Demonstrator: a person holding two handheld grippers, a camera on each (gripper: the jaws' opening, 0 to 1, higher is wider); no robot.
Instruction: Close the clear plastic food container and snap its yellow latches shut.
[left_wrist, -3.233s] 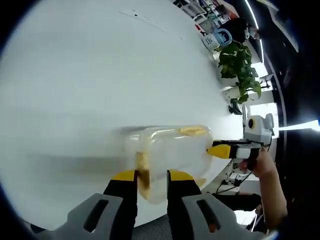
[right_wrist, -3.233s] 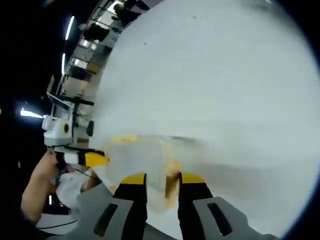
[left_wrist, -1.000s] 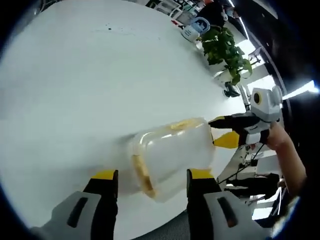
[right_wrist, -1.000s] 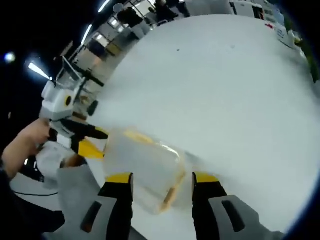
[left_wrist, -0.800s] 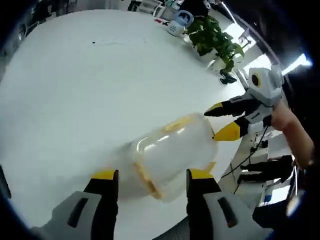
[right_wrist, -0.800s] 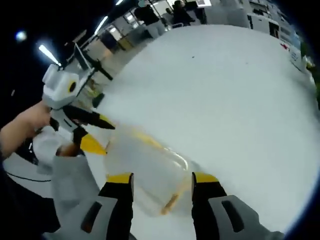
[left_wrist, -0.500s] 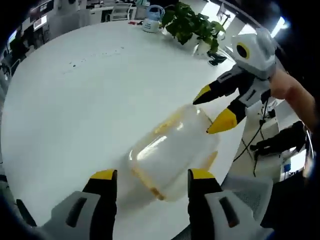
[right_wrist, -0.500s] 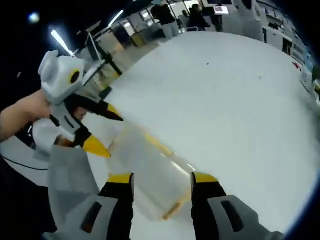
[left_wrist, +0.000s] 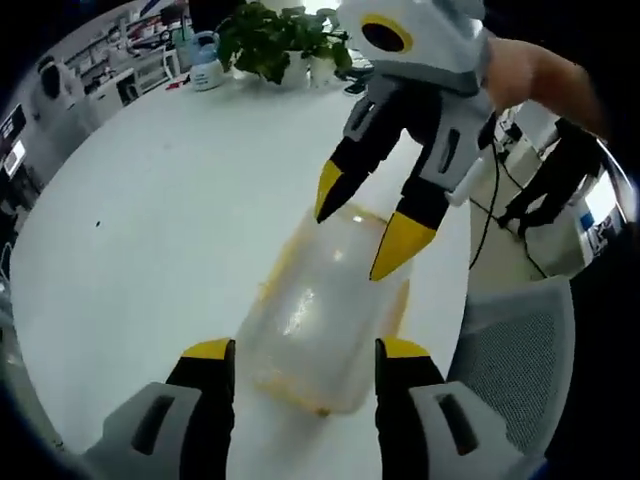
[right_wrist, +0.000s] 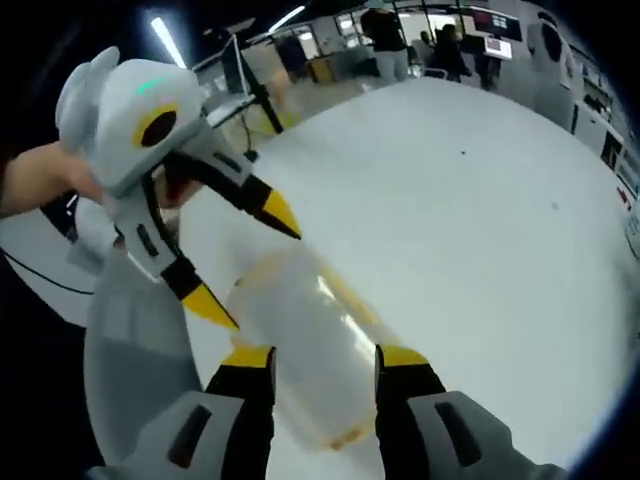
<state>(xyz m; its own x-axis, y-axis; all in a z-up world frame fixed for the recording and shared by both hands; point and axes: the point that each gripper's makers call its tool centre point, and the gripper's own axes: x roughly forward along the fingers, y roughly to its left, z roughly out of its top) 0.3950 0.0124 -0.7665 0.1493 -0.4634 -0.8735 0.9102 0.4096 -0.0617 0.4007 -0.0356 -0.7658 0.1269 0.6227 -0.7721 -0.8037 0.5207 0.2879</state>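
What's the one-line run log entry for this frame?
container: on white table, lid on | left claw: open, straddling it | right claw: open, straddling it | latches: state unclear

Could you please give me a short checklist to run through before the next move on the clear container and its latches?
1. Lid seated on the clear container: cannot tell; the plastic is see-through and blurred.
2. Yellow latches snapped shut: cannot tell; yellow strips run along the sides, their state is unclear.
3. Left gripper open: ok; its jaws stand apart on either side of the container's near end.
4. Right gripper open: ok; its jaws are spread over the container's far end.
5. Container resting on the white table: ok, though close to the table's edge beside a grey chair.
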